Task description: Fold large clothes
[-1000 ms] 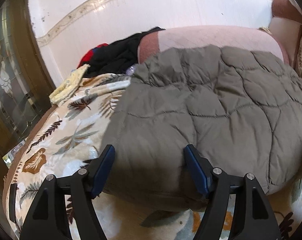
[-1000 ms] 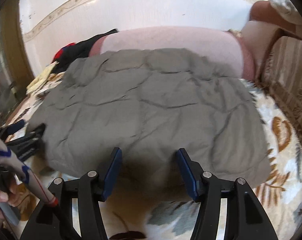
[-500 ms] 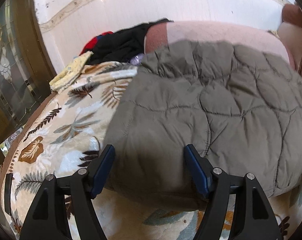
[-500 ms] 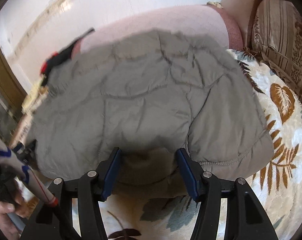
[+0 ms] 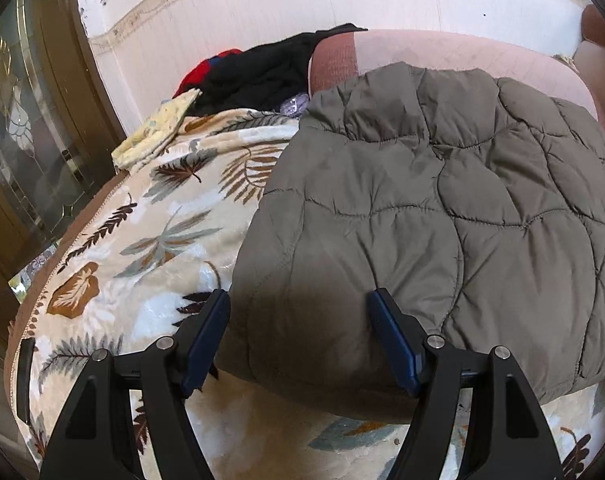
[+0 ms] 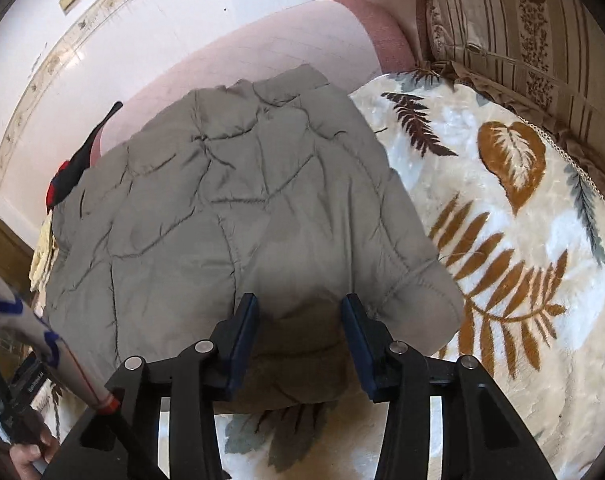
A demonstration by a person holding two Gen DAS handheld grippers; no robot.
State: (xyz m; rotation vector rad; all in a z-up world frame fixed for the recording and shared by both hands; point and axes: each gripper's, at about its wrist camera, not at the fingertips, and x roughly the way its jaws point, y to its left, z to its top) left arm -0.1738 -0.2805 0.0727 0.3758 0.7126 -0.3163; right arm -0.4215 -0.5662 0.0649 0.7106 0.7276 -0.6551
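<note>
My left gripper [image 5: 298, 316] stands wide open, its blue pads straddling the near edge of the grey quilted jacket [image 5: 442, 216] without pinching it. My right gripper [image 6: 298, 320] is open a little less wide, straddling the same hem near its right corner and holding nothing. The jacket lies spread across the middle of the leaf-print blanket [image 6: 502, 208], reaching the pink bolster [image 6: 270, 56] at the far edge. I judge both jaws should bite deep, through every layer, before lifting together.
</note>
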